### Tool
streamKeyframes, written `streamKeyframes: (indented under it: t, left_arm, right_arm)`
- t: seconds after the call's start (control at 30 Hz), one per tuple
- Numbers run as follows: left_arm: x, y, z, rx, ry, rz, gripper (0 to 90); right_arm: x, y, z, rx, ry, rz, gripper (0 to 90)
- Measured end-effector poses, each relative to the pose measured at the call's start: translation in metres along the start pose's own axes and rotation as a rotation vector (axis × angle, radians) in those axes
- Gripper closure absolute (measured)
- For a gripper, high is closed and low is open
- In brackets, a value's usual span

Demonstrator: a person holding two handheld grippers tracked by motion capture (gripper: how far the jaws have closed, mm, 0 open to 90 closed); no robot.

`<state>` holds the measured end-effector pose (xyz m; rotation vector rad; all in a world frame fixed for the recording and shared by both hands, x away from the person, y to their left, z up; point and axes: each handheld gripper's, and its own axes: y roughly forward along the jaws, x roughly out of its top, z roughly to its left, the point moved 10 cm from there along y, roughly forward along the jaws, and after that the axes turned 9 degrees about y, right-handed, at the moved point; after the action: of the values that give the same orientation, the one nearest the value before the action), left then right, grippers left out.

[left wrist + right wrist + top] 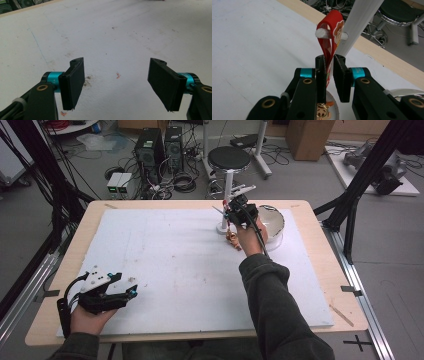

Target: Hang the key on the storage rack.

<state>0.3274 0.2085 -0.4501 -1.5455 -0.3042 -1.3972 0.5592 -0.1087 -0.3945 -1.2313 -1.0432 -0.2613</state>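
Note:
A red strap with a cartoon cowboy print loops over the white peg of a slanted white stand. My right gripper has the strap's lower part between its jaws; the strap lies against one pad, and a thin gap shows at the other. A small figure charm dangles below the jaws. In the high view the right gripper is at the stand far right of centre, with the charm below it. My left gripper rests near the front left, jaws wide apart over bare board.
A white bowl stands just right of the stand. The white foam board covers most of the wooden table. Beyond the far edge are a black stool, computer towers and cables on the floor.

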Motion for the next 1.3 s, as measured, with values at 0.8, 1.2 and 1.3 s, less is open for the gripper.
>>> streamKeyframes:
  t: [0.8,1.2,1.3]
  left_arm:
    - [0.0,-0.001,0.0,0.004,0.002,0.0,30.1]
    - [0.0,0.0,0.0,0.007,0.0,0.003,30.1]
    - [0.0,0.0,0.0,0.006,0.001,0.006,30.1]
  right_arm:
    - [-0.001,-0.005,-0.003,0.055,0.044,-0.009,74.8]
    - [-0.011,-0.01,-0.008,0.139,0.074,-0.017,67.9]
    - [-0.014,-0.012,-0.01,0.158,0.092,-0.021,67.0]
